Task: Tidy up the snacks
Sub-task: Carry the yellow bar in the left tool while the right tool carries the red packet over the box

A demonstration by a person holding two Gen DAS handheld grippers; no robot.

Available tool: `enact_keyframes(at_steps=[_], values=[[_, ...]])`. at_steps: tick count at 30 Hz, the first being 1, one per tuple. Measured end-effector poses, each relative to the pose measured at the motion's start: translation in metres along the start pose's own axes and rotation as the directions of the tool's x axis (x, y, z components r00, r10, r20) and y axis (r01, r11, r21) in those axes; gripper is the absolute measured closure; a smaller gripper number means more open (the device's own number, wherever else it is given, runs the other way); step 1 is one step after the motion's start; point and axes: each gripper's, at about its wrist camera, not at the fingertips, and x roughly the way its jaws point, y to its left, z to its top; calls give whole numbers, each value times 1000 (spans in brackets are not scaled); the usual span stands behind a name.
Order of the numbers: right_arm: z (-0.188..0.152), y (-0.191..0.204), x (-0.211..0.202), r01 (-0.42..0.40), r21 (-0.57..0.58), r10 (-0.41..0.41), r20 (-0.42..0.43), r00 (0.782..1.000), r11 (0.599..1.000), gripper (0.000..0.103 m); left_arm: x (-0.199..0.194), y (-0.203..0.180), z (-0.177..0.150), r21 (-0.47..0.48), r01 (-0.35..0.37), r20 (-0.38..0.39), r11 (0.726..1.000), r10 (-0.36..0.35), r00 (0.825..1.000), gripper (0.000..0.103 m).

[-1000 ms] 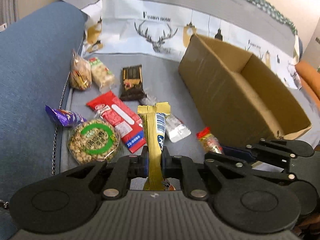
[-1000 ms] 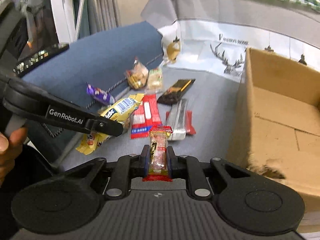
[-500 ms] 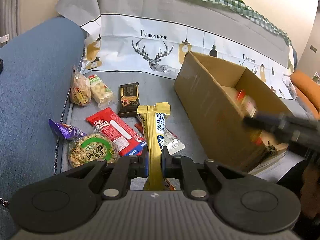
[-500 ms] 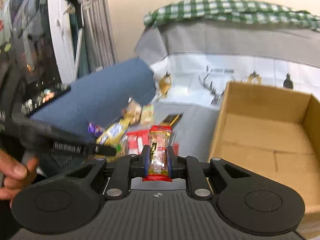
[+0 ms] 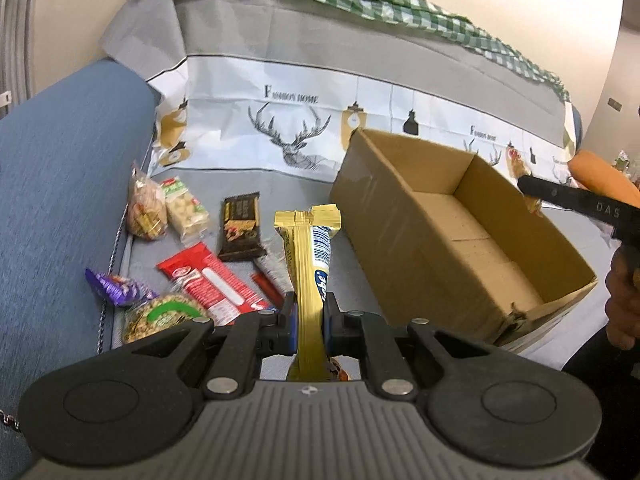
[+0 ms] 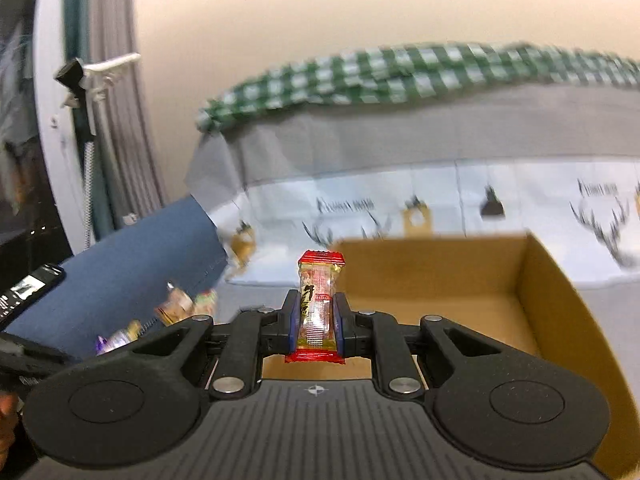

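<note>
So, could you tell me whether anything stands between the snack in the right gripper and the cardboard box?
Nothing visible does. The right gripper is shut on the small red-ended snack, and the open cardboard box lies directly beyond it, its floor bare and no flap across the top.

Two matte black plastic handheld grippers

The left gripper [image 5: 311,316] and right gripper [image 6: 317,322] each had a ribbed grey-black body, round side discs, silver rivets on jointed linkage arms, blue-edged finger pads [image 6: 340,322] and a small white crosshair mark at centre.
</note>
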Motion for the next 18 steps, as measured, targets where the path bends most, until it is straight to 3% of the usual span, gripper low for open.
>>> enact_keyframes(at_steps=[4, 9, 18], values=[[6, -8, -15, 13, -4, -13, 61, 998, 1000, 86, -7, -15, 9, 26, 4, 34, 1000, -5, 999, 91], [12, -25, -21, 69, 23, -70, 71, 995, 997, 86, -15, -43, 28, 75, 34, 89, 997, -40, 995, 91], [23, -56, -36, 191, 53, -196, 117, 974, 980, 86, 23, -139, 86, 168, 178, 171, 970, -206, 963, 91]])
